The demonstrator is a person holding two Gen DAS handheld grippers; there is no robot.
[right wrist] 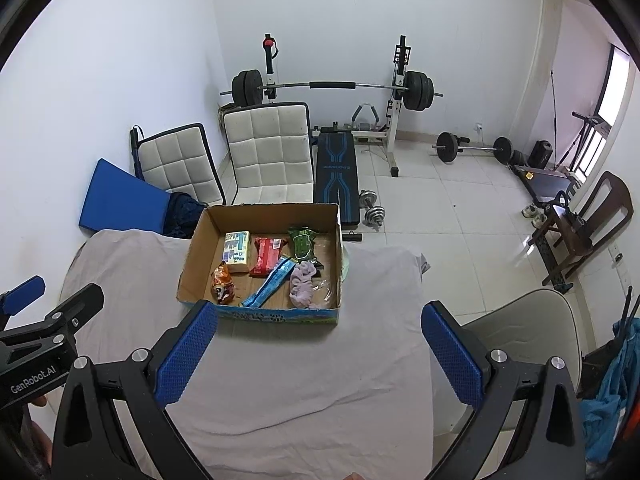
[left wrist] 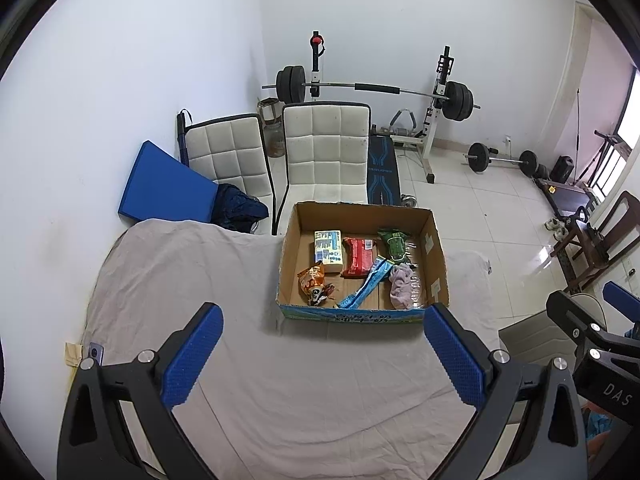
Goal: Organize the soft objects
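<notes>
The task looks nearly or wholly done: six soft items, among them a pink cloth bundle, lie inside the cardboard box ahead of both fingertips, and nothing loose shows on the sheet. The left gripper and right gripper gape wide, holding and touching nothing.

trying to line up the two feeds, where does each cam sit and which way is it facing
Left wrist: sits on the left gripper, looking forward and down over the cloth-covered table at the cardboard box; own open blue fingers frame it, right gripper at right edge.
Right wrist: on the right gripper, same heading; left gripper at left edge.
Shared: box, white chairs, barbell rack.
</notes>
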